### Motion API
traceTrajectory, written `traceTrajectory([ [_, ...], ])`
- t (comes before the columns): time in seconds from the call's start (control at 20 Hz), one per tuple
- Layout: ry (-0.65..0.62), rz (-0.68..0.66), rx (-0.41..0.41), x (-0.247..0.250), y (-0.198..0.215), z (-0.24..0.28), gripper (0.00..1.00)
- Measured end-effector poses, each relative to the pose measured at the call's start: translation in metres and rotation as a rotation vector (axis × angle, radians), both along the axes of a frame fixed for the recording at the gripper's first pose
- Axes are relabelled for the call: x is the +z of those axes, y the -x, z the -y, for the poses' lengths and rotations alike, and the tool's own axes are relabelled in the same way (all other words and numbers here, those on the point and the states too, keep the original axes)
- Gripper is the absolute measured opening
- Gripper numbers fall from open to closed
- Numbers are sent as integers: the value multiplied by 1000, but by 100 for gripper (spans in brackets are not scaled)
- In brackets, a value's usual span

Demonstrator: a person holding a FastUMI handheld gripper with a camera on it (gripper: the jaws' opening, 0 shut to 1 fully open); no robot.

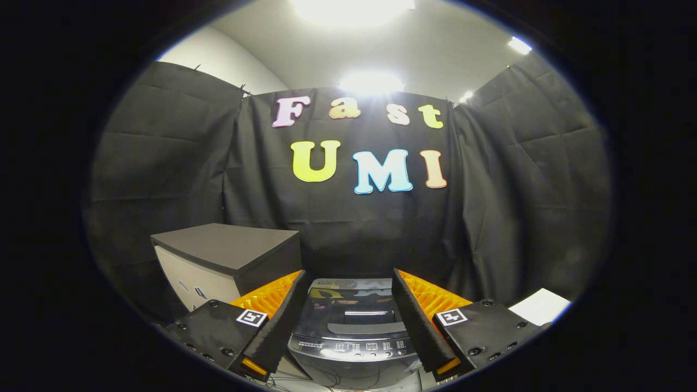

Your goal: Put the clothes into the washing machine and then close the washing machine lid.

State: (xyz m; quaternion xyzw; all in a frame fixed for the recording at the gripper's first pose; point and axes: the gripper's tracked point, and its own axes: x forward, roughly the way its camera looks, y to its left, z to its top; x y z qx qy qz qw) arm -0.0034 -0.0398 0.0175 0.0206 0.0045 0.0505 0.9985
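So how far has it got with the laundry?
Nothing looks done yet. The gripper is open and holds nothing, its fingers framing the washing machine just ahead. The machine's lid looks shut. Left to do: open it, load the clothes, close it.

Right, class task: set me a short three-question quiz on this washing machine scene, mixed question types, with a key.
1. True or false: the washing machine's lid is shut.
2. Multiple choice: the tongs are A) shut on a garment, B) open and holding nothing, C) pressing the control panel.
3. Short answer: what stands beside the washing machine, beyond the finger with the orange ribbed back?

Key:
1. True; its glossy dark top lies flat.
2. B; the fingers stand apart with the washer showing between them.
3. A grey-topped cabinet.
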Motion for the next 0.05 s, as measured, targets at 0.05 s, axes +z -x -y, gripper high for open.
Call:
traceTrajectory([
  [0.05,-1,2,-2,1,0,-1,97],
])
